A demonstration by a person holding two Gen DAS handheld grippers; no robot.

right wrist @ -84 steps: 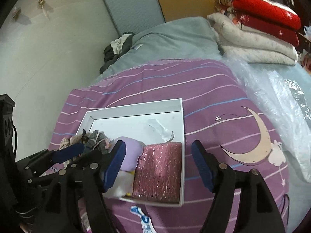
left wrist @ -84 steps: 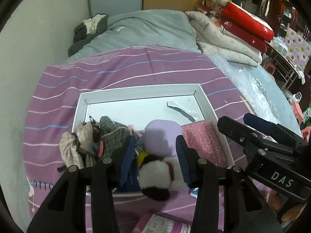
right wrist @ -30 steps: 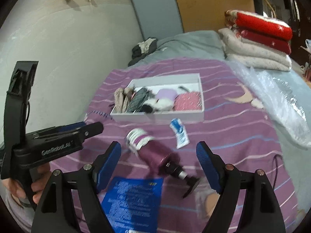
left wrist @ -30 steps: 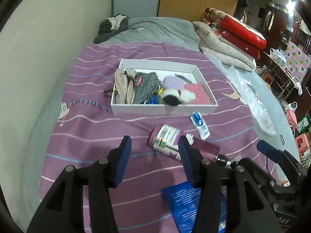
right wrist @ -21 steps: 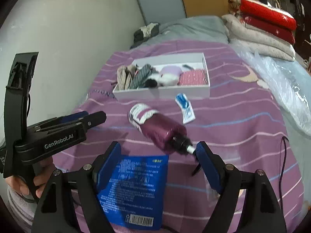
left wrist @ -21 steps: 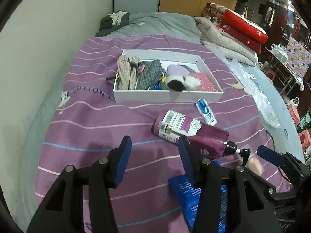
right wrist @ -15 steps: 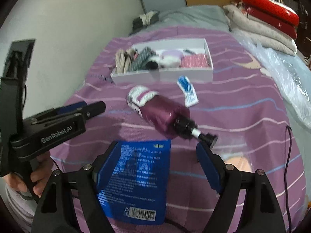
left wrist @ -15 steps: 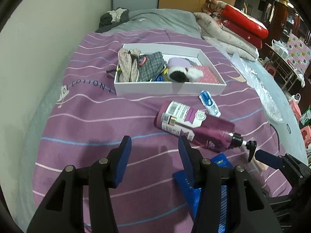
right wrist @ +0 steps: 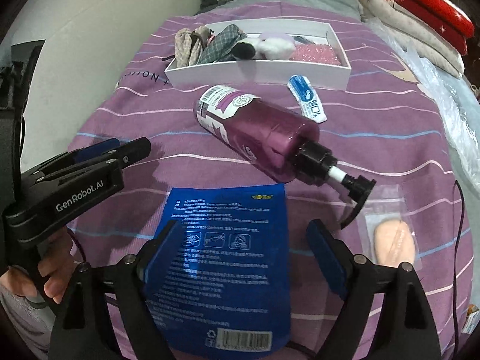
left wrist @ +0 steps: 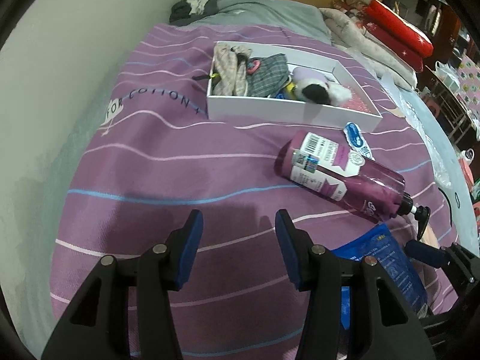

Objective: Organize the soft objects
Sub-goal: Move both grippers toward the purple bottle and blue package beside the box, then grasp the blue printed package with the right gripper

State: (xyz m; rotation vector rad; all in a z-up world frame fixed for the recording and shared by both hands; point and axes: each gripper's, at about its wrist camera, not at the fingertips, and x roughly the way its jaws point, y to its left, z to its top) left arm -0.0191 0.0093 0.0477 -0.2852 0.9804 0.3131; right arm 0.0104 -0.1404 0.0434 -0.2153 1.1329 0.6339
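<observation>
A white box (left wrist: 285, 111) (right wrist: 258, 72) on the purple striped bedspread holds a beige cloth (left wrist: 231, 69), a plaid cloth (left wrist: 267, 75), a black-and-white plush (left wrist: 318, 90) (right wrist: 255, 48) and a pink glitter pouch (right wrist: 315, 52). My left gripper (left wrist: 238, 219) (right wrist: 120, 150) is open over bare bedspread, nothing between its fingers. My right gripper (right wrist: 244, 231) hangs over a flat blue pouch (right wrist: 234, 255) (left wrist: 381, 258). Its jaws are opening, and the pouch lies below them, untouched by the pads. A peach sponge in a clear bag (right wrist: 394, 244) lies right of it.
A purple pump bottle (left wrist: 339, 180) (right wrist: 261, 132) lies on its side between the box and the blue pouch. A small blue-white sachet (left wrist: 357, 141) (right wrist: 309, 97) lies by the box. The wall runs along the left; folded quilts (left wrist: 390, 27), clear plastic sheeting and a black cable (right wrist: 459, 210) are at right.
Both grippers have drawn back from the box and sunk toward the bedspread. The bottle and blue pouch now fill the near view. The right jaws stand slightly wider.
</observation>
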